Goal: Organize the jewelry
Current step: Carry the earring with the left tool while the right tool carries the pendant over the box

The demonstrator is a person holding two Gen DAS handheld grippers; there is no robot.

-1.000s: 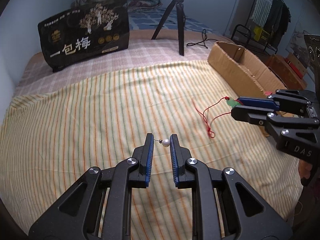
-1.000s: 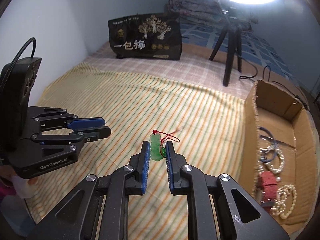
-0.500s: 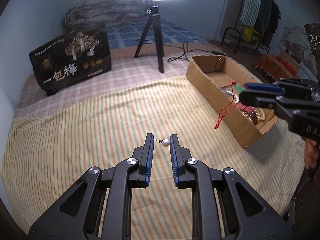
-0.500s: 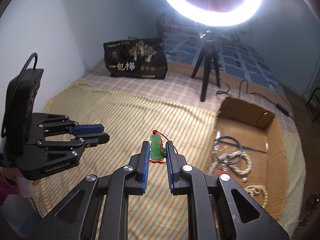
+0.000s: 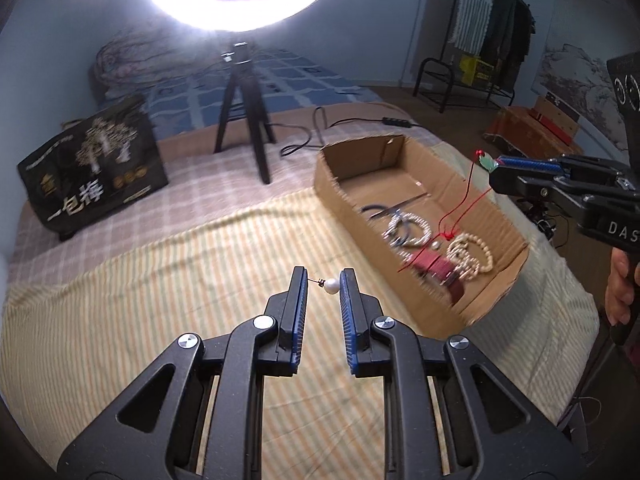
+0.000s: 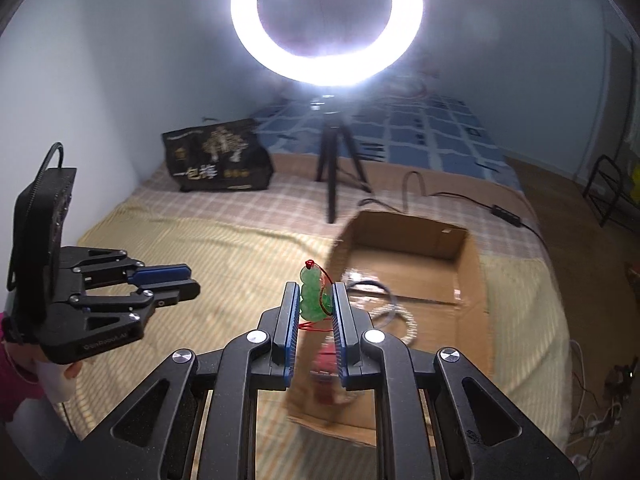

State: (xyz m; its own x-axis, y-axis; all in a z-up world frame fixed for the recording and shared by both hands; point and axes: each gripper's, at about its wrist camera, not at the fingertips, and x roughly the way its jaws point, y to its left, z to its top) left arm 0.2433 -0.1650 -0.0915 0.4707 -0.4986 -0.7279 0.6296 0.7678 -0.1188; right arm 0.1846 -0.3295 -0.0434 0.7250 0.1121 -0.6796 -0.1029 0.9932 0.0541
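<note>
Lifted off the cloth [image 5: 168, 280] since a second ago and carried over the box [image 5: 348, 200]: right gripper [image 6: 316, 300] clamping the light, hard, chippable pendant [image 6: 314, 296] by its flat faces, limp cord [image 5: 464, 204] dangling; left gripper [image 5: 323, 285] pinching the pearl [image 5: 331, 286].

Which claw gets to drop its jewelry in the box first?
Probably the right claw. It grips the green jade pendant on a red cord, held above the brown cardboard box, cord dangling inside. The left claw, pinching a small white pearl, is over the striped cloth beside the box.
</note>
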